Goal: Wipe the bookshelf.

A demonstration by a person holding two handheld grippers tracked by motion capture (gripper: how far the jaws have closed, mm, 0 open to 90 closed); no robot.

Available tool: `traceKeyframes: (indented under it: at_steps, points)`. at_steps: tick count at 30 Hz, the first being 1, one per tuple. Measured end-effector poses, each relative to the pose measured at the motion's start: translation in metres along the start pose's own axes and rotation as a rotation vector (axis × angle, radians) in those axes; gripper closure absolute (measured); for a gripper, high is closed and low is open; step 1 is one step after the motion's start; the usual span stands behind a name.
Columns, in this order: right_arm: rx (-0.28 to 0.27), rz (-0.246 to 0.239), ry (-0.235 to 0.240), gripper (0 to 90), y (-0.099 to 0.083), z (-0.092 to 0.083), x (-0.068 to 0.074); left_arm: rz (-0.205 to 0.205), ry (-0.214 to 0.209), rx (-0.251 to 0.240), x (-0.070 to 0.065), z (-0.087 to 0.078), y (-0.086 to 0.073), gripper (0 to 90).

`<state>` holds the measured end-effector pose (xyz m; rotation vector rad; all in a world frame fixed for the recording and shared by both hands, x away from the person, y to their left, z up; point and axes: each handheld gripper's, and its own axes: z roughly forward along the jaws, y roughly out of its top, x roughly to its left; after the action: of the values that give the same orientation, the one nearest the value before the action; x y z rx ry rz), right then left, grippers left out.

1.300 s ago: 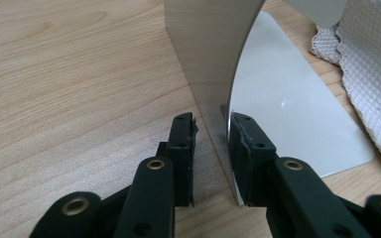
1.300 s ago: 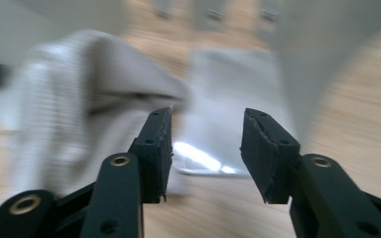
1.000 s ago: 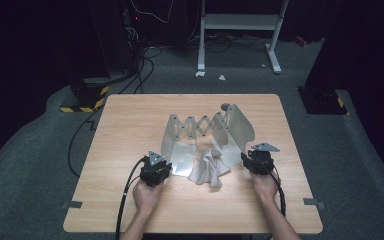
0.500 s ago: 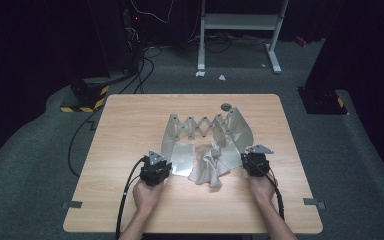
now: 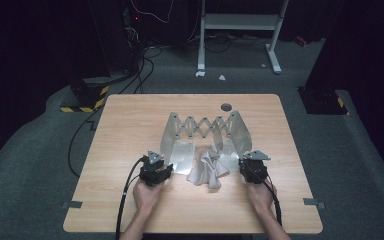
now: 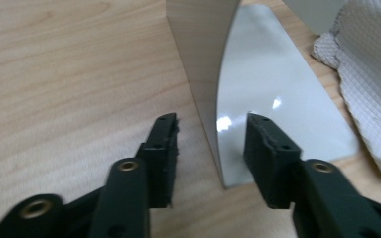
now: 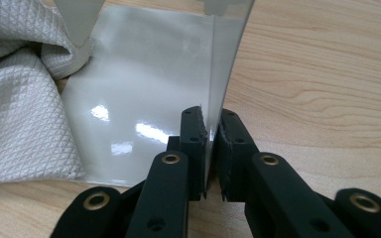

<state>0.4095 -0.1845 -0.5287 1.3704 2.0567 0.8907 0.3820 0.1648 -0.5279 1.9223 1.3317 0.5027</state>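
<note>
A metal folding rack [image 5: 200,125] with a scissor-lattice back stands mid-table, and a crumpled whitish cloth [image 5: 207,170] lies at its front. My left gripper [image 5: 165,167] is open. Its jaws have just been opening and now straddle the rack's left upright plate [image 6: 203,59] without touching it, beside the shiny flat plate [image 6: 273,89] and the cloth [image 6: 372,74]. My right gripper [image 5: 245,161] is shut on the near edge of the right upright plate [image 7: 228,49]. Its jaws closed there and have just been opening very slightly, though the pads [image 7: 194,129] still press the plate. The cloth [image 7: 15,99] lies to their left.
A dark round hole [image 5: 225,106] sits in the wooden table [image 5: 130,125] behind the rack. Black cables trail from both grippers toward the front edge. Beyond the table stand a yellow-and-black striped base [image 5: 87,102] and a white frame [image 5: 240,30].
My right gripper has shifted a little left and toward the front edge, up to the right plate. The cloth has slumped lower at the rack's front. My left hand has stayed put.
</note>
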Motion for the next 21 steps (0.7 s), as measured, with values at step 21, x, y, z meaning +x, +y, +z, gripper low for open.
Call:
traceKeyframes:
  at_steps: [21]
  points:
    - [0.002, 0.028, 0.025, 70.1, 0.000, 0.000, -0.004, 0.084, -0.168, -0.024, -0.056, -0.009, 0.016, 32.1]
